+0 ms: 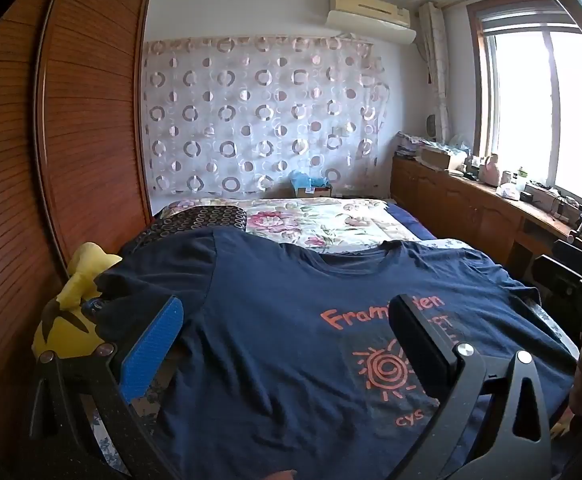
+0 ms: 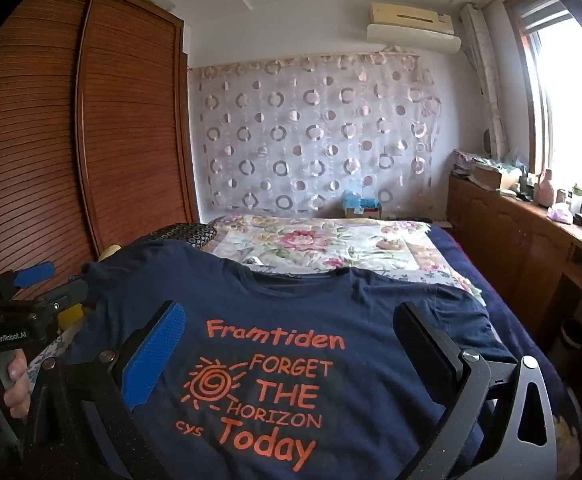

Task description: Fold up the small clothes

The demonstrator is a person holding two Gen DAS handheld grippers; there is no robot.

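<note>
We see a navy T-shirt [image 2: 291,360] spread flat on the near bed [image 2: 511,280].
It reads "Framtiden, FORGET THE HORIZON Today, cys". Our left gripper [image 1: 287,344] and right gripper [image 2: 287,344] hover wide apart, empty; the hem is cut off.

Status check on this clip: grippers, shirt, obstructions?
Left gripper open, right gripper open, both above shirt. Navy T-shirt flat, unfolded, print up. Yellow plush toy beside left sleeve.

The bed [image 2: 491,280] had a floral quilt [image 2: 311,240] over its far half, and my navy t-shirt [image 2: 291,320] was spread flat, print up, across the near end. A dark ring-patterned pillow [image 1: 195,220] and a yellow plush [image 1: 71,312] sat along the left edge.
</note>
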